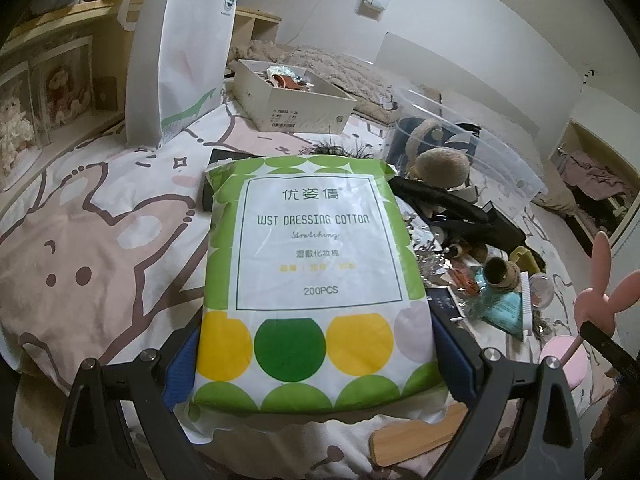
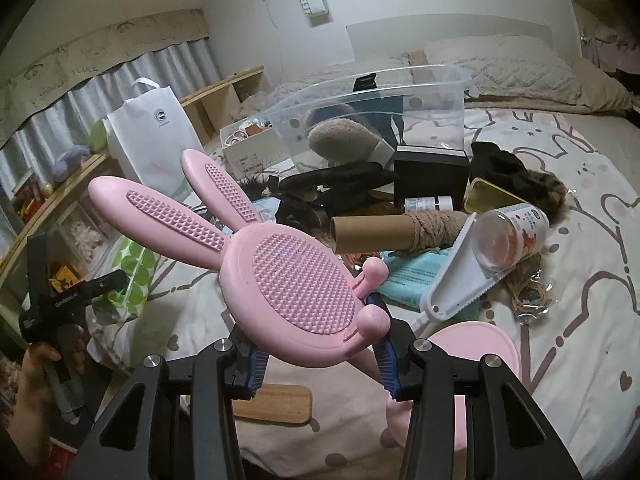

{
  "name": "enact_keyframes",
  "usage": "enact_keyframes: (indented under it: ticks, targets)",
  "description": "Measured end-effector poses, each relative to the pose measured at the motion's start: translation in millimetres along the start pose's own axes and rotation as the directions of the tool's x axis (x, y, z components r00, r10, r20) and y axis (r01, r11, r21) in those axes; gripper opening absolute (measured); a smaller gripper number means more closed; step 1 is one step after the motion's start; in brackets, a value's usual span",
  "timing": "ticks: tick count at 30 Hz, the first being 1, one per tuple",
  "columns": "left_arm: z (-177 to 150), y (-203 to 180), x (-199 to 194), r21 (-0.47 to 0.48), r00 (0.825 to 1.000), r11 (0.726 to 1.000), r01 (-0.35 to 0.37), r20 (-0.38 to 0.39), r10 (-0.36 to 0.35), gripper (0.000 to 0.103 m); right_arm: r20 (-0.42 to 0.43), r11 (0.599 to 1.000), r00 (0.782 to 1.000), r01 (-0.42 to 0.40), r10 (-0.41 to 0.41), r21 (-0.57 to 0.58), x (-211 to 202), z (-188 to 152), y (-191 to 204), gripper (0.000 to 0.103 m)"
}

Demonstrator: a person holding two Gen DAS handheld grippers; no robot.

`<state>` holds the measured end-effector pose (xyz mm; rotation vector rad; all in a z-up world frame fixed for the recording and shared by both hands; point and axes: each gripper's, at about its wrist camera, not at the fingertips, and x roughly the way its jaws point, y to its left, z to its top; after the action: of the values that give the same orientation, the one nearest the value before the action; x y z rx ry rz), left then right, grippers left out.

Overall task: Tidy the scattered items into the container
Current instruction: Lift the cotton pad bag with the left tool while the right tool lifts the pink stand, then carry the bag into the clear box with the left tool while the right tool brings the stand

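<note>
Carrying both loads above the bed (image 1: 92,240) toward the clear bin (image 2: 400,120): left gripper (image 1: 316,360) clamps the cotton pack (image 1: 316,272), right gripper (image 2: 320,356) clamps the pink rabbit brush (image 2: 296,284).

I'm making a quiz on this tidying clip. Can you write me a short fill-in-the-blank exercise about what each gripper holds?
1. The left gripper holds a pack of dressing ____.
2. The right gripper holds a pink stand shaped like a ____.
3. The clear plastic bin rests on the ____.

Missing words: cotton; rabbit; bed
</note>
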<state>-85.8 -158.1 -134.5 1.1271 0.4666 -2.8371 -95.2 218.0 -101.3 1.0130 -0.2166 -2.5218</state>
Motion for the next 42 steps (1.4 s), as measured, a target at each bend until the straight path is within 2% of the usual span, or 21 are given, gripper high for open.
enact_keyframes:
  ticks: [11,18,30,42]
  targets:
    - [17,-19,-9,0.023,0.998,0.998,0.059,0.036,-0.06,0.098,0.05,1.0,0.999,-0.017,0.016,0.013,-17,18,1,0.046]
    - [42,-43,7,0.066,0.994,0.994,0.086,0.055,-0.09,0.098,0.095,0.999,0.995,-0.045,0.042,0.026,-8,43,-6,0.046]
    - [106,-94,50,0.109,0.988,0.984,0.144,0.033,-0.149,0.098,0.08,0.996,0.994,-0.076,0.072,0.051,23,105,-24,0.046]
    - [191,-156,74,0.166,0.981,0.967,0.191,0.005,-0.194,0.098,0.076,0.995,0.995,-0.064,0.058,0.079,32,185,-42,0.046]
